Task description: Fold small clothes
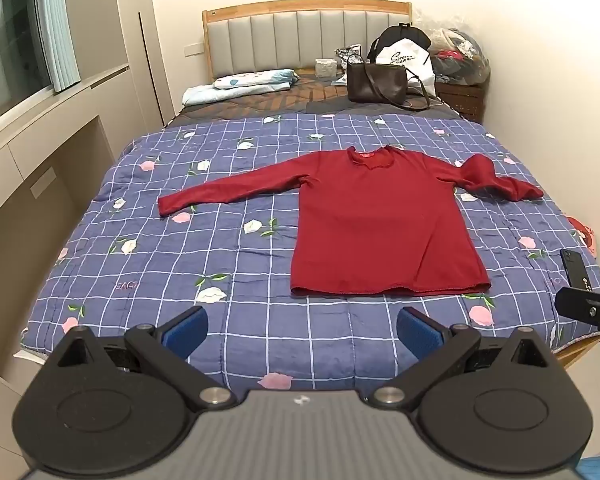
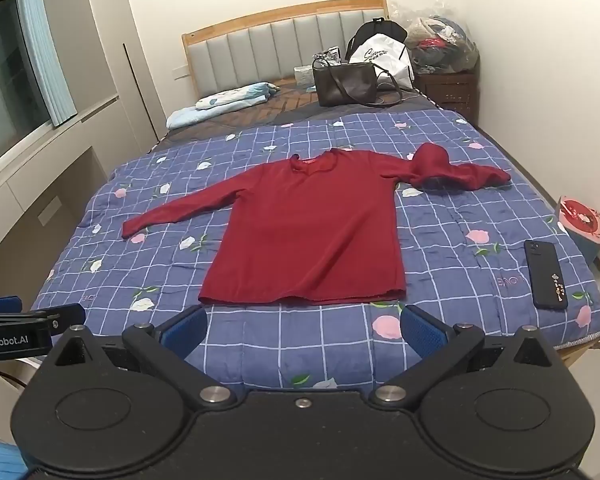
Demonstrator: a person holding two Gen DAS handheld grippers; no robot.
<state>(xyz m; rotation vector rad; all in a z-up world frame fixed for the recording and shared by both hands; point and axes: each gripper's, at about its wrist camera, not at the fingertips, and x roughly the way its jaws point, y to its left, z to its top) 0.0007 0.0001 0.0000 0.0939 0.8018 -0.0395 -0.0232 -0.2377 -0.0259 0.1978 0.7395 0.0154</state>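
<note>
On the checked blue quilt point(image 1: 260, 264), a flat red shirt point(image 1: 380, 220); left gripper point(image 1: 302, 330) and right gripper point(image 2: 303, 330) both apart.

Matt red knit shirt point(image 1: 376, 220) (perhaps wool), quilted bedspread point(image 1: 236, 268)

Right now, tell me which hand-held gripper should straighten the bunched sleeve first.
Probably the right hand-held gripper. The bunched sleeve lies on the red shirt's right side, nearer it, while the left hand-held gripper faces the flat sleeve. Both are open and empty.
</note>
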